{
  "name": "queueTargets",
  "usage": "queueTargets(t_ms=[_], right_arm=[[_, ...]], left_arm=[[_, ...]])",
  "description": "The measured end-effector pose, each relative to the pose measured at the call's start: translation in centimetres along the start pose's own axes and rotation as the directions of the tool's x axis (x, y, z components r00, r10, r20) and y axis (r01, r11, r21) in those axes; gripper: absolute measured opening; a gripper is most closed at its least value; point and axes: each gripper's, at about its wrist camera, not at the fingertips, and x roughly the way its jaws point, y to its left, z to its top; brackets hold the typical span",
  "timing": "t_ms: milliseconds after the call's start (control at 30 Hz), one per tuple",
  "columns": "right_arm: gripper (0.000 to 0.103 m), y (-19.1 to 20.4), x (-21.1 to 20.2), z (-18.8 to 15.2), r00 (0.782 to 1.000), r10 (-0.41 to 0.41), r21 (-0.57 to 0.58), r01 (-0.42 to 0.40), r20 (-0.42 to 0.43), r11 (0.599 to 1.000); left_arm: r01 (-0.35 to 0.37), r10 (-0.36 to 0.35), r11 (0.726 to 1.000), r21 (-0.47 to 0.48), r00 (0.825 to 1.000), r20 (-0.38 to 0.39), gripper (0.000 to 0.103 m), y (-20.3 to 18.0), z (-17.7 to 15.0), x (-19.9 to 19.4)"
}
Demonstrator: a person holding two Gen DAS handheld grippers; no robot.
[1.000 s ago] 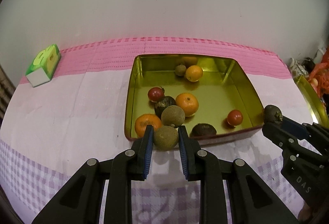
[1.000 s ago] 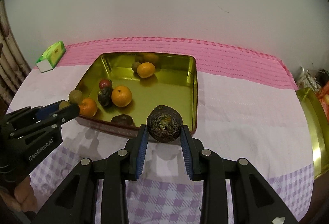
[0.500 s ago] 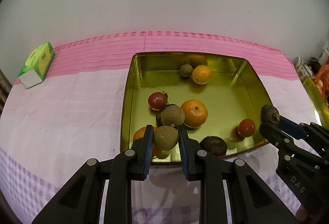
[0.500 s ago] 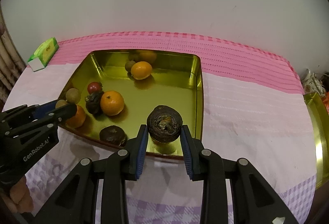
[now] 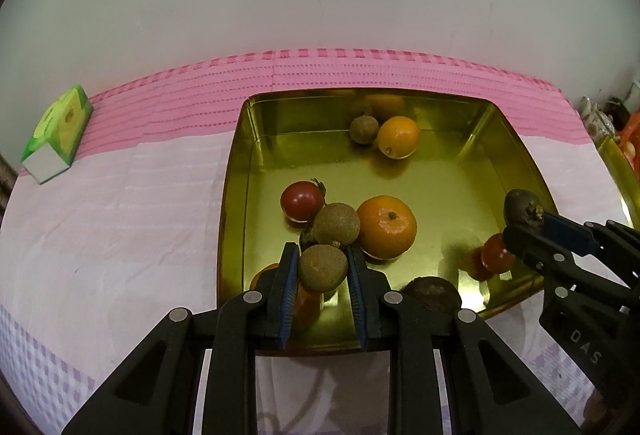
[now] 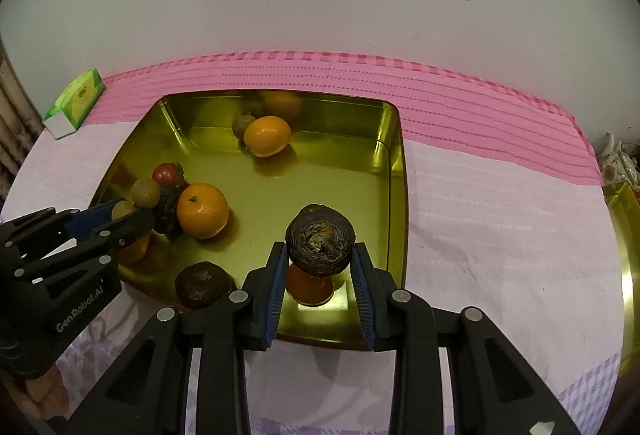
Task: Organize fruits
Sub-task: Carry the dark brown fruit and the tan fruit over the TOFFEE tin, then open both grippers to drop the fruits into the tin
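Observation:
A gold tray [image 5: 516, 143] [image 6: 394, 163] lies on the pink cloth and holds several fruits. My left gripper [image 5: 323, 267] is shut on a small brown round fruit [image 5: 322, 268] above the tray's near left corner. A like brown fruit [image 5: 336, 224], an orange [image 5: 386, 227], a red tomato [image 5: 301, 201] and a dark wrinkled fruit [image 5: 432, 293] lie below it. My right gripper [image 6: 320, 255] is shut on a dark wrinkled fruit [image 6: 320, 239] over the tray's near right part, above a red tomato [image 6: 308, 287]. Each gripper shows at the edge of the other's view.
A green and white carton [image 5: 56, 135] [image 6: 76, 103] lies at the far left on the cloth. A second gold tray [image 6: 628, 235] shows at the right edge. An orange [image 6: 267, 136] and a small brown fruit [image 5: 363, 129] sit at the tray's far side. A white wall stands behind.
Both grippers have moved forward and down, from over the cloth in front of the tray to over its near part. Each keeps its fruit.

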Motion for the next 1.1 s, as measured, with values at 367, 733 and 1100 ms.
queueTargets(t_ms=[367, 733, 1100], right_arm=[[0.030, 0.0, 1.3, 0.0, 0.999, 0.001, -0.003, -0.002, -0.038, 1.000], [0.030, -0.4, 1.1, -0.1, 0.999, 0.007, -0.002, -0.007, -0.037, 1.000], [0.038, -0.2, 0.7, -0.1, 0.999, -0.001, -0.001, 0.001, -0.033, 1.000]], left_arm=[[-0.015, 0.015, 1.000, 0.011, 1.000, -0.003, 0.025, -0.2, 0.2, 0.8], [-0.018, 0.018, 1.000, 0.007, 1.000, -0.016, 0.026, -0.2, 0.1, 0.7], [-0.032, 0.032, 0.999, 0.008, 0.999, -0.020, 0.041, -0.2, 0.0, 0.2]])
